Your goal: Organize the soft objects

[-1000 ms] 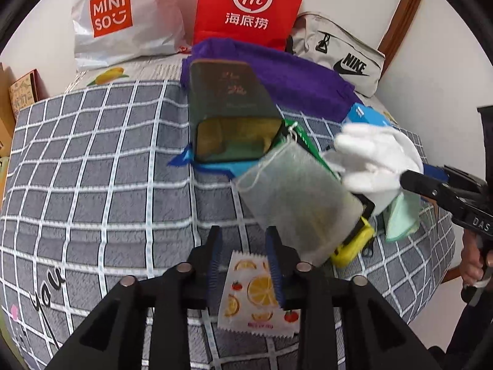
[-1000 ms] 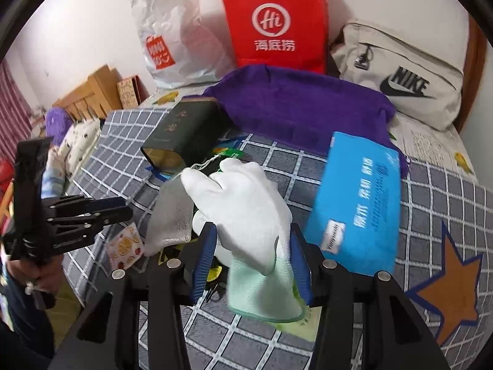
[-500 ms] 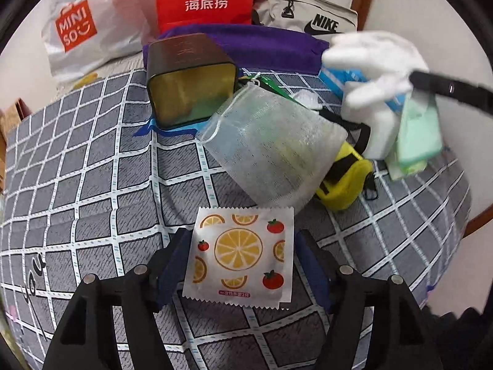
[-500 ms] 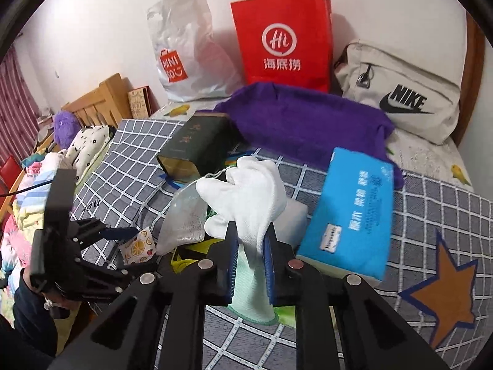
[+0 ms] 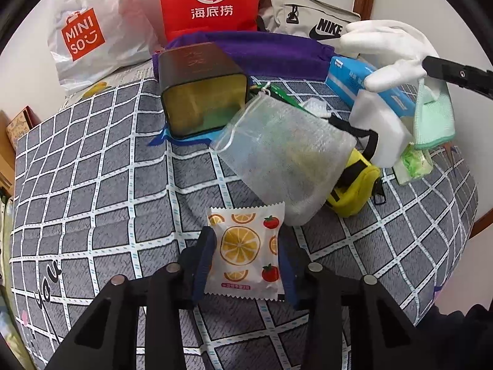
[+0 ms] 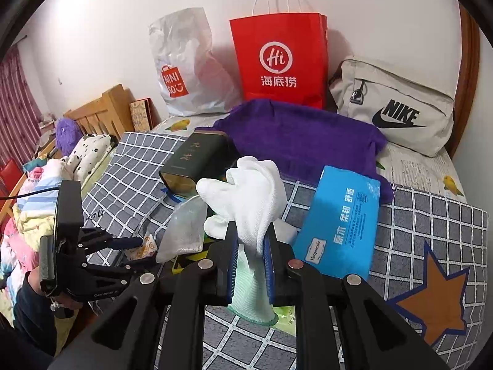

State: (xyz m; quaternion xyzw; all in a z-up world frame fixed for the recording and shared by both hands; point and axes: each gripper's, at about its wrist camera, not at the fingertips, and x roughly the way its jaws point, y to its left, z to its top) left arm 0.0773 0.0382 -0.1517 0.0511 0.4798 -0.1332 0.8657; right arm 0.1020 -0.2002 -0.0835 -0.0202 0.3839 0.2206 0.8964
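Your work surface is a bed (image 6: 431,215) covered with a grey sheet crossed by white grid lines, with an orange star printed at its 4 o'clock corner in the right wrist view. Against the white wall at 12 o'clock stand a red paper bag (image 6: 279,58), a white plastic Miniso bag (image 6: 185,64) at 11 o'clock and a beige Nike bag (image 6: 397,108) at 1 o'clock. A purple towel (image 6: 302,135) lies in front of them, and a wooden headboard (image 6: 104,114) shows at 9 o'clock.

Your right gripper (image 6: 249,265) has its fingers clamped on a white glove (image 6: 249,197), whose green cuff hangs below the pads while its finger part stands up above them, clear of the sheet. A blue tissue pack (image 6: 342,219) lies just beside it at 3 o'clock.

Your left gripper (image 5: 246,262) has just been narrowing its fingers around a fruit-printed sachet (image 5: 245,252), which lies flat on the sheet between them; both blue pads (image 5: 205,262) sit at its side edges, apparently pressing it. Just beyond it, at 12 o'clock, a translucent mesh pouch (image 5: 283,160) leans over a yellow case (image 5: 354,191), and a dark green tin (image 5: 203,92) lies on its side at 11 o'clock.
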